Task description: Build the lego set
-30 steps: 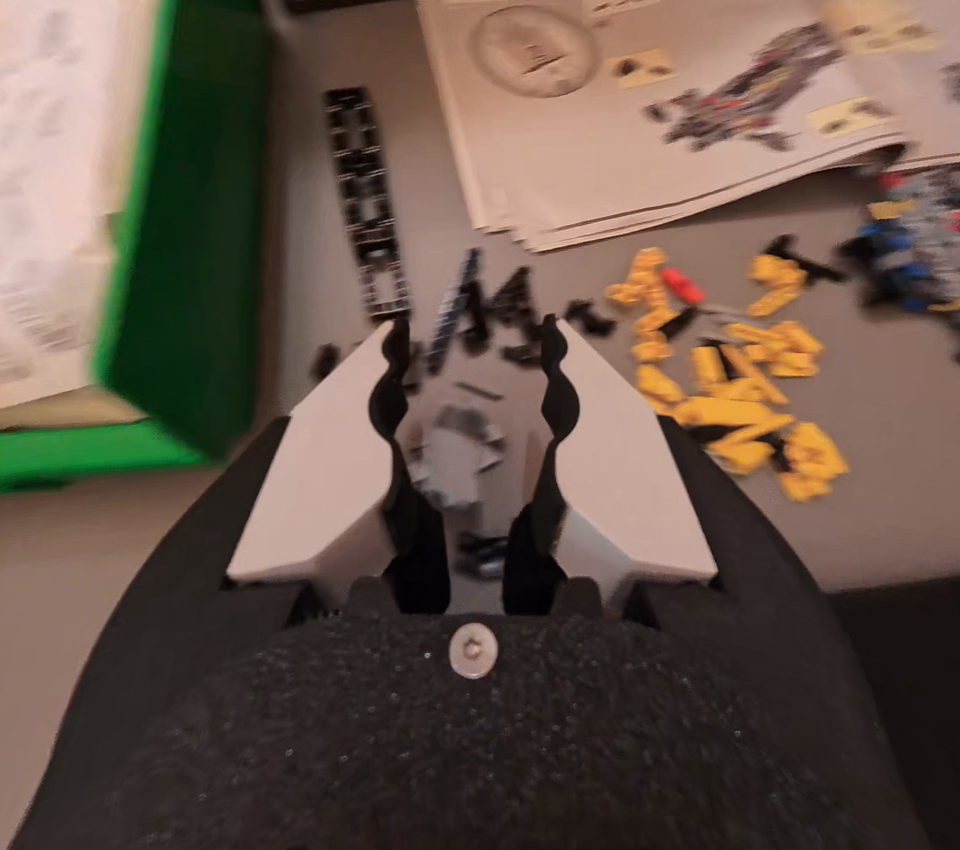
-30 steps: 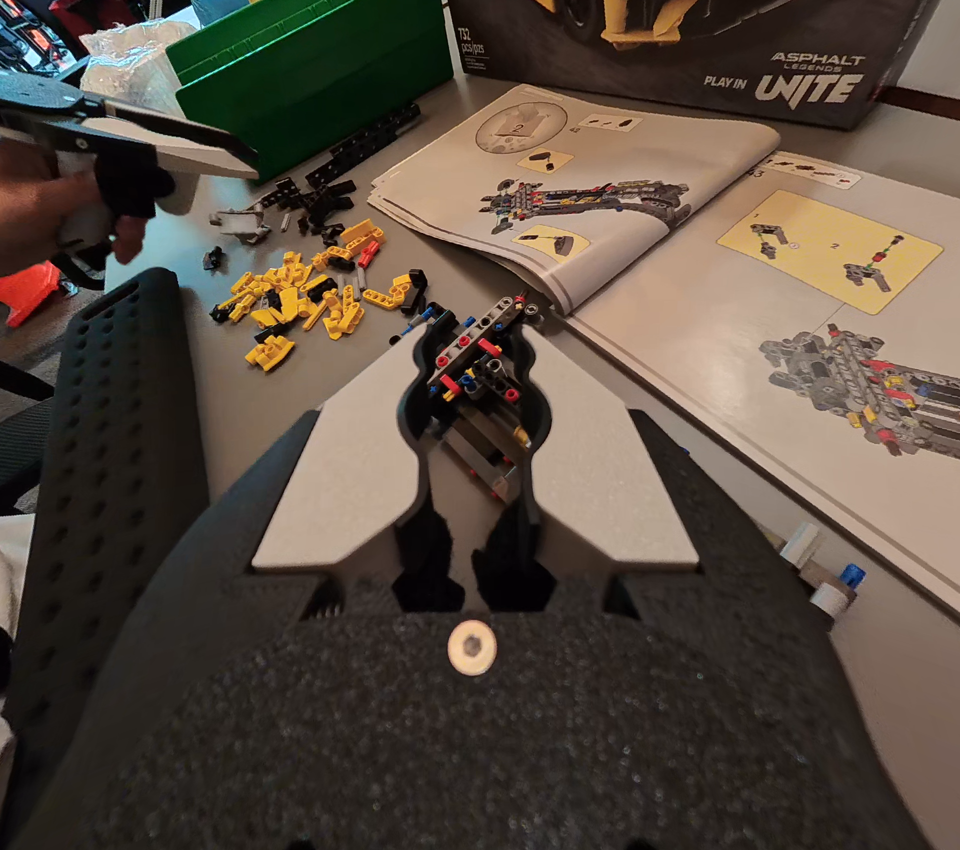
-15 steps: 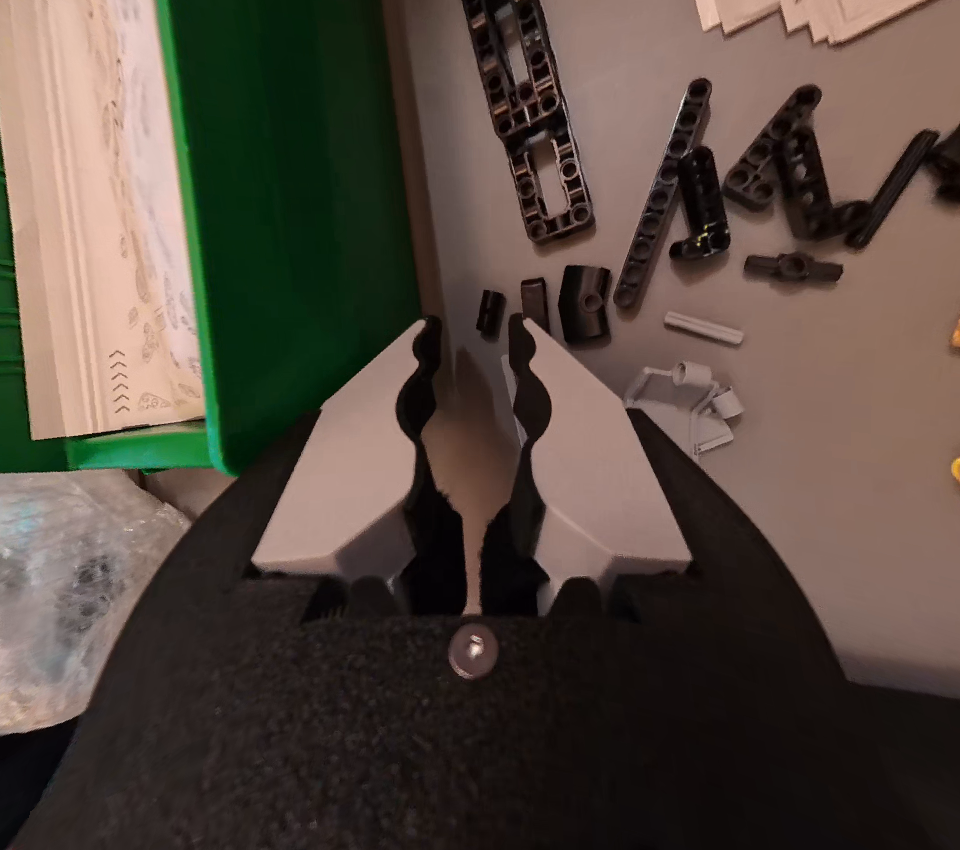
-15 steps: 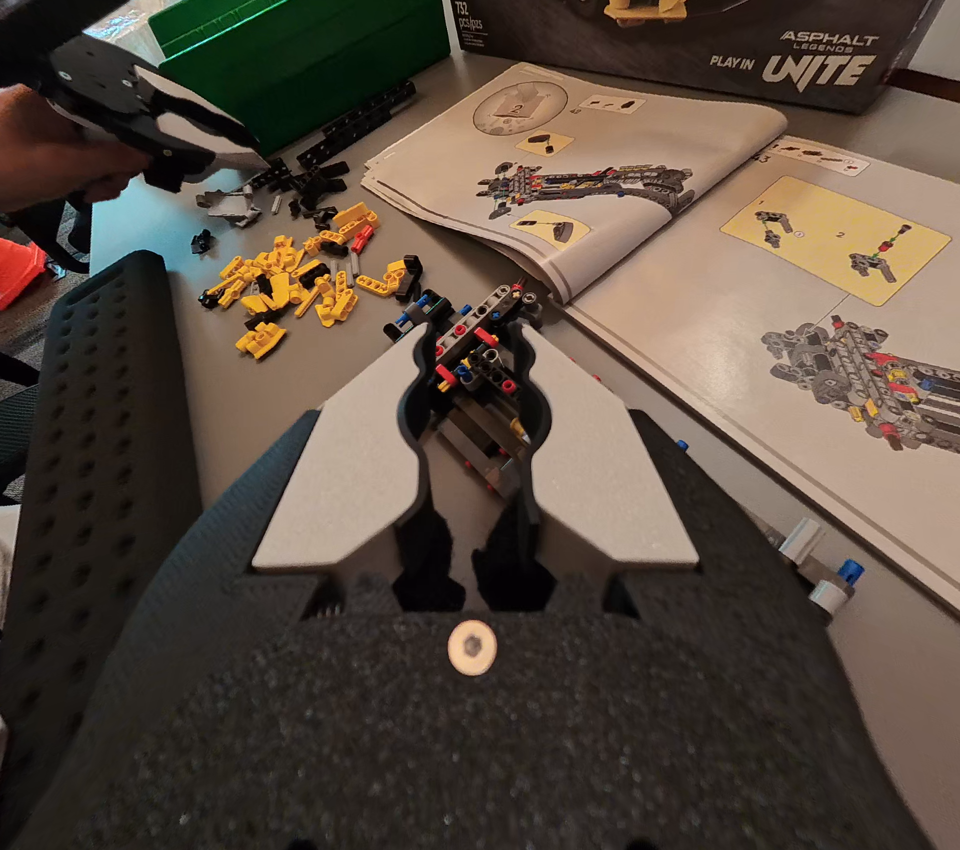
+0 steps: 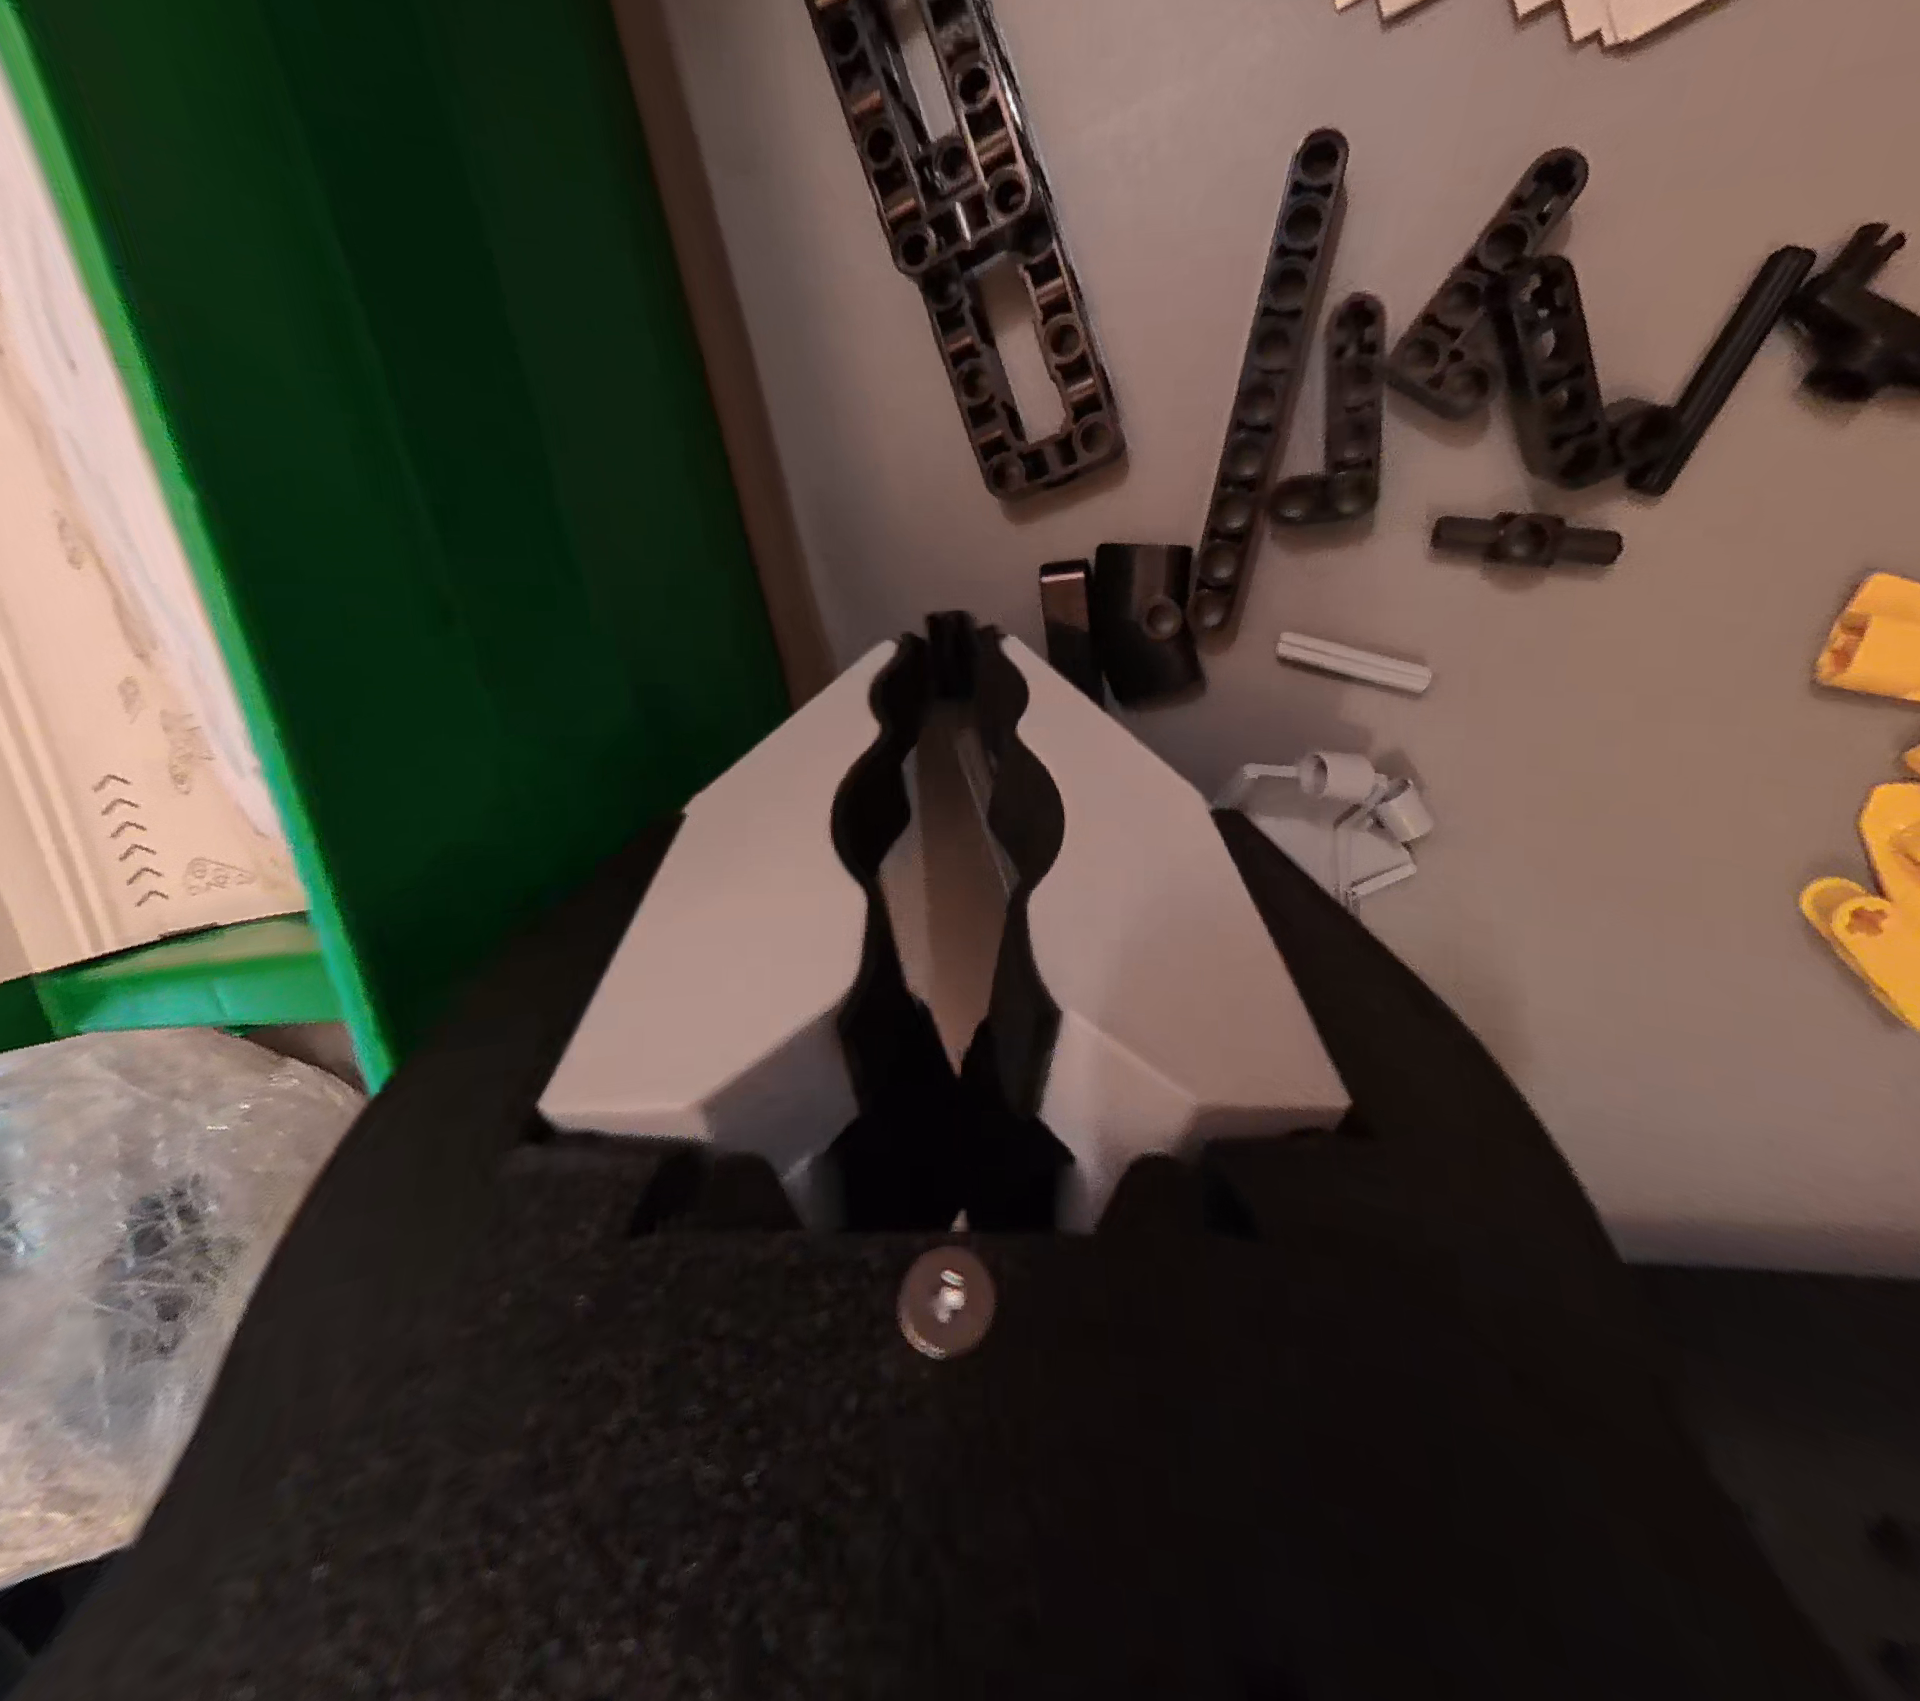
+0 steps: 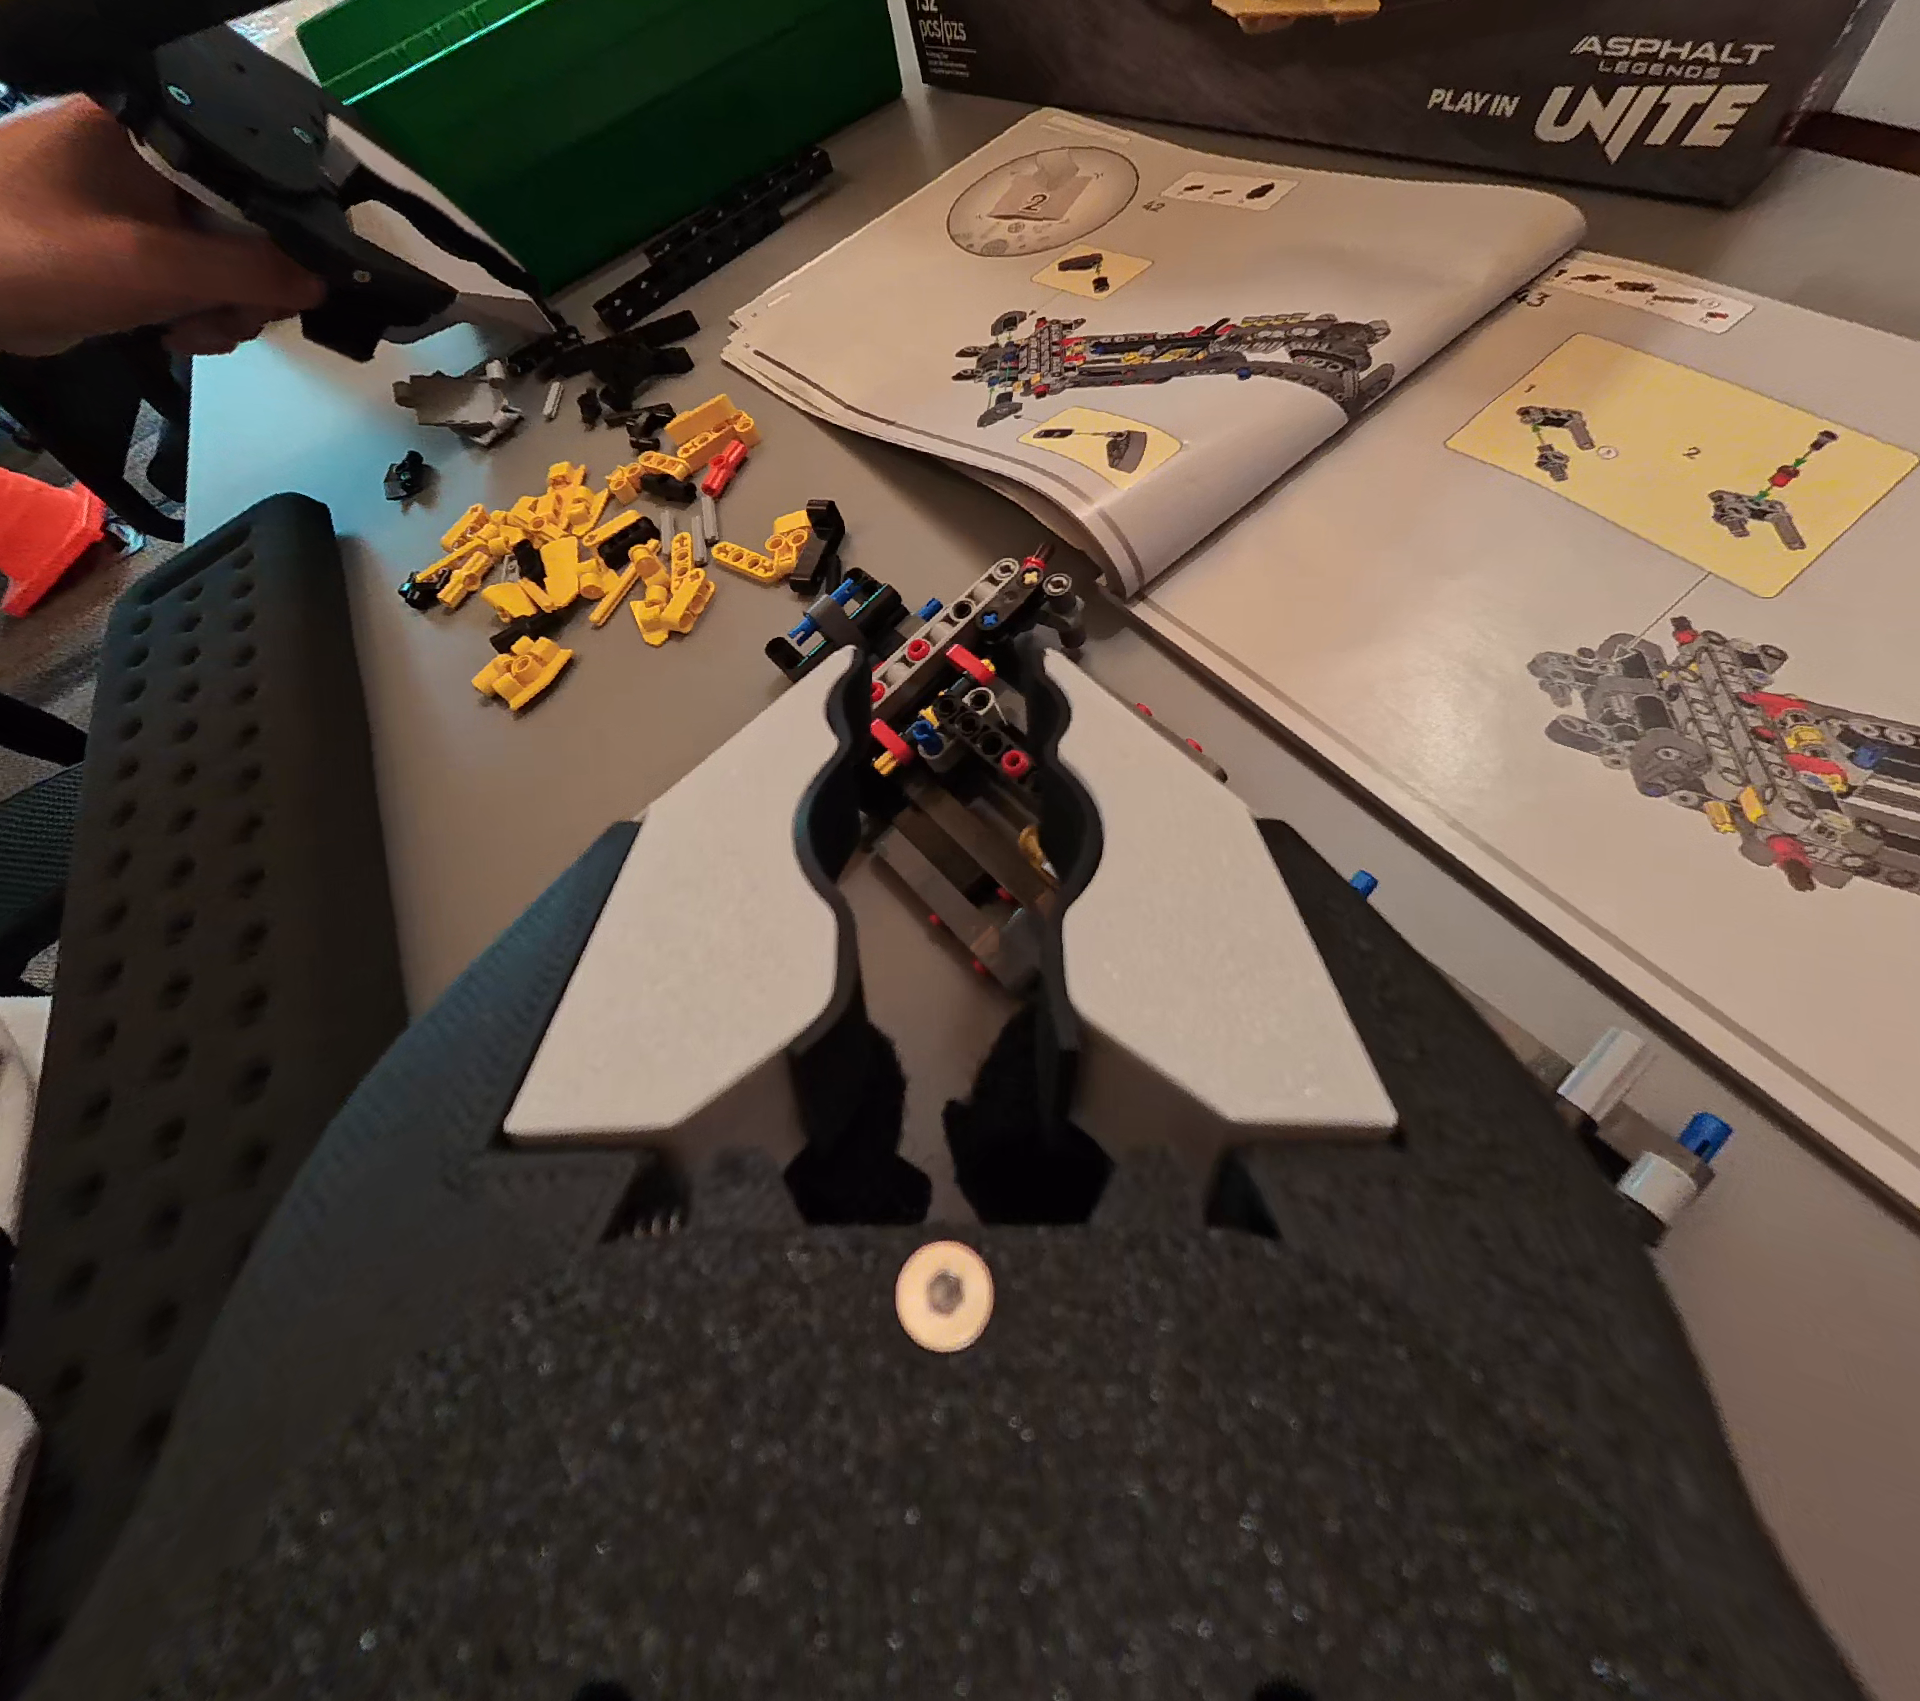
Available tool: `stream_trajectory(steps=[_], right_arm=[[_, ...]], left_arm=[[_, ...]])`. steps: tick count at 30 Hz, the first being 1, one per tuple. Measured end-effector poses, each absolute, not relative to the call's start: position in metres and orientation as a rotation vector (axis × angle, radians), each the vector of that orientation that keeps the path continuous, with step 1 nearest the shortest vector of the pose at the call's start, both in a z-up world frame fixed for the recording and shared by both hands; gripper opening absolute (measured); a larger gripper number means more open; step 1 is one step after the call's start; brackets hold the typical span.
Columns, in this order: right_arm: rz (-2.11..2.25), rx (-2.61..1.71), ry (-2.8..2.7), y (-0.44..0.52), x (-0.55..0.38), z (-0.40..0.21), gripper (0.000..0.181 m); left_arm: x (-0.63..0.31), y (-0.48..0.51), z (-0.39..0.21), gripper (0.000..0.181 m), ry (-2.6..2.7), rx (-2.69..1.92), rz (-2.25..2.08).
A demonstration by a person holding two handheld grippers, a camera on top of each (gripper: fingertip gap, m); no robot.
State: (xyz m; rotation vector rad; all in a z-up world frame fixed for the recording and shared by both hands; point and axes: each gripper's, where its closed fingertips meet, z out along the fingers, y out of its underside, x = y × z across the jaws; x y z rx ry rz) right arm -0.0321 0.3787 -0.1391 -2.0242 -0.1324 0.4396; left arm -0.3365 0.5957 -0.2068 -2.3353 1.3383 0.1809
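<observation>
Office-like workroom: grey table [image 6: 1351, 820], green storage bin [image 6: 623, 41], perforated chair back [image 6: 187, 820].

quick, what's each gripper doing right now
Left gripper: shut on a small black piece.
Right gripper: shut on the partly built lego chassis.

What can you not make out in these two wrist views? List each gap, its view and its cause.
- Small black piece pinched by the left gripper: left wrist view, its shape hidden by the fingertips.
- Lower part of the partly built chassis: right wrist view, covered by the right gripper.
- Green bin: left wrist view, cut off by the frame edge.
</observation>
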Motion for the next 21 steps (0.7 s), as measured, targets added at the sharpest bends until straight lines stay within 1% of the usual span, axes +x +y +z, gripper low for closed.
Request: stream_trajectory(steps=[7, 10, 12, 15, 18, 20, 21], right_arm=[[0.454, -2.015, -0.127, 0.379, -0.032, -0.137, 0.028], [0.454, -2.015, -0.129, 0.379, -0.033, -0.137, 0.028], [0.450, -2.012, -0.130, 0.379, -0.033, -0.137, 0.027], [0.448, -2.008, -0.128, 0.379, -0.033, -0.136, 0.027], [0.451, -1.988, -0.121, 0.379, -0.032, -0.132, 0.027], [0.446, -1.961, -0.111, 0.380, -0.030, -0.128, 0.027], [0.442, -1.948, -0.101, 0.380, -0.028, -0.126, 0.027]], left_arm=[[-0.336, 0.592, -0.206, 0.006, 1.326, -2.347, 0.165], [-0.328, 0.589, -0.192, 0.006, 1.342, -2.282, 0.155], [-0.306, 0.579, -0.176, 0.006, 1.390, -2.178, 0.071], [-0.254, 0.546, -0.149, 0.006, 1.436, -2.031, -0.202], [-0.193, 0.476, -0.131, 0.006, 1.543, -1.898, -0.690], [-0.162, 0.423, -0.130, 0.006, 1.643, -1.857, -1.005], [-0.152, 0.403, -0.134, 0.006, 1.694, -1.849, -1.084]])
